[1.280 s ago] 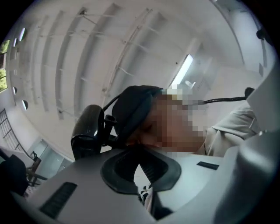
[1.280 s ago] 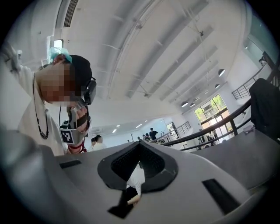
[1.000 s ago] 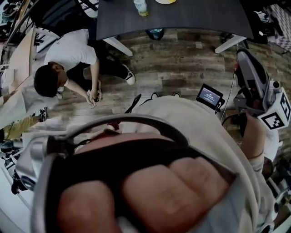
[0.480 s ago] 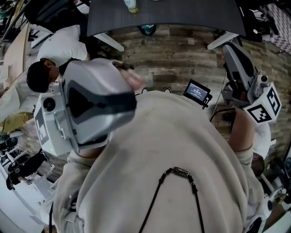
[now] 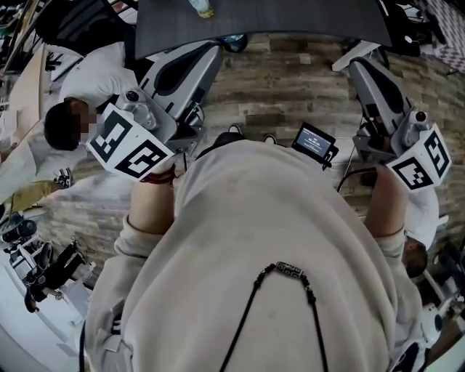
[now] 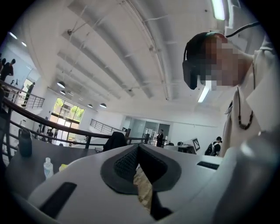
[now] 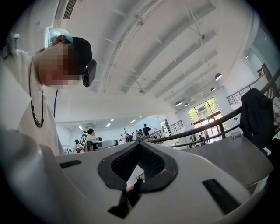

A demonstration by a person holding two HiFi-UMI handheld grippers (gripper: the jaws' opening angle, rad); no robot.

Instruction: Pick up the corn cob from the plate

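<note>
Locating the corn cob: not clearly in view; a small yellow patch (image 6: pixel 62 166) beside the bottle (image 6: pixel 48 168) in the left gripper view may be it or its plate, but it is too small to tell.
Table: the dark table (image 5: pixel 276 18) lies ahead of the person, well apart from both grippers.
Left gripper (image 6: pixel 138 149): jaws together, nothing between them.
Right gripper (image 7: pixel 139 148): jaws together, empty.
Done: nothing yet, as I judge it.
Remaining: reach the table, open one gripper, close on the cob, lift.

A dark desk (image 5: pixel 290 18) stands on the plank floor (image 5: pixel 290 83). One bottle (image 5: pixel 202 7) stands on it.
</note>
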